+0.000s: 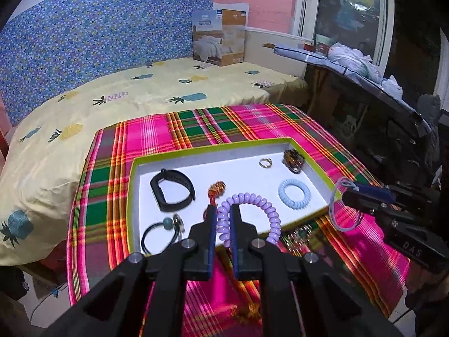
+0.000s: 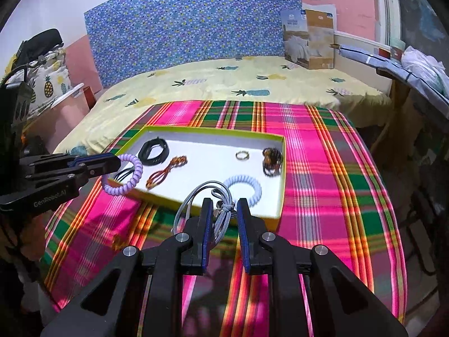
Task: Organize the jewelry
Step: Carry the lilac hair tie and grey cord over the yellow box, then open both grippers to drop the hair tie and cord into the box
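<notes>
While both grippers hang above the plaid cloth (image 2: 322,168), the green-rimmed tray (image 2: 282,168) serves as the reference. Left of the tray's near-left corner, the left gripper (image 1: 223,210) is clamped on a lilac spiral bracelet (image 1: 252,198), whose loop hangs over the tray's near rim. Inside the tray lie a black wristband (image 1: 171,189), a black hair tie (image 1: 160,234), an orange braided piece (image 1: 216,189), a metal ring (image 1: 264,163), a pale blue spiral band (image 1: 294,192) and a dark beaded bracelet (image 1: 293,160). At the tray's near edge, the right gripper (image 2: 223,206) is clamped on a grey cord loop (image 2: 193,199).
</notes>
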Tool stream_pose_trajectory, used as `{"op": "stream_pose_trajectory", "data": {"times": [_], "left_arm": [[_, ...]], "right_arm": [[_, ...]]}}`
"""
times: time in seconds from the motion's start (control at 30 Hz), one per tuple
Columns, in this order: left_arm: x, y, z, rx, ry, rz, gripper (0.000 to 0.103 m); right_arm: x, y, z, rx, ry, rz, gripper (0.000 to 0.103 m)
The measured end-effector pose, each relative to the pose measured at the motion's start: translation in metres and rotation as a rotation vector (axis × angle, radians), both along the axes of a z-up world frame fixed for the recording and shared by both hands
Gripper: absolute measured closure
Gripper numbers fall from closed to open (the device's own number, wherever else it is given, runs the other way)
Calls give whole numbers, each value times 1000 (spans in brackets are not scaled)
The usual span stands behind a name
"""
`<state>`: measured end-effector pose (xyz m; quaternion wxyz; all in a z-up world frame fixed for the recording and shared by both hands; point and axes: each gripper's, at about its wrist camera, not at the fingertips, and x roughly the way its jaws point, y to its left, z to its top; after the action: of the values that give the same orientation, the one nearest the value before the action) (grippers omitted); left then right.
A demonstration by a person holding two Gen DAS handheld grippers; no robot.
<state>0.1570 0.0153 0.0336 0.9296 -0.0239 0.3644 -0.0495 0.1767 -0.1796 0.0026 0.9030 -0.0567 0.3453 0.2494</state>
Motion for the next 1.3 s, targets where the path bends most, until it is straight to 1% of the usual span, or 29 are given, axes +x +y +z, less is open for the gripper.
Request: {"op": "stream_pose_trajectory", "data": {"times": [0.23, 0.47, 0.63, 0.8, 0.97, 1.17, 1.27, 1.3], "left_arm": [[27, 4, -9, 12, 21, 8, 94], [41, 10, -27, 20, 61, 17, 94], [49, 11, -36, 25, 82, 15, 94], [53, 12, -44, 21, 100, 12, 94], [54, 10, -49, 39, 101, 15, 93], [56, 11, -52, 29, 110, 24, 93], [56, 11, -52, 37, 112, 33, 92], [55, 11, -52, 35, 112, 32, 92]], "right_arm": [[38, 14, -2, -34, 0, 5, 85], [77, 24, -15, -52, 46, 1, 85], [97, 33, -25, -78, 73, 6, 85], [110, 39, -37, -94, 105, 4, 85], [118, 40, -47, -100, 143, -5, 85], [126, 35, -53, -90, 182, -31, 85], [127, 34, -54, -93, 187, -33, 85], [127, 33, -54, -92, 188, -34, 83]]}}
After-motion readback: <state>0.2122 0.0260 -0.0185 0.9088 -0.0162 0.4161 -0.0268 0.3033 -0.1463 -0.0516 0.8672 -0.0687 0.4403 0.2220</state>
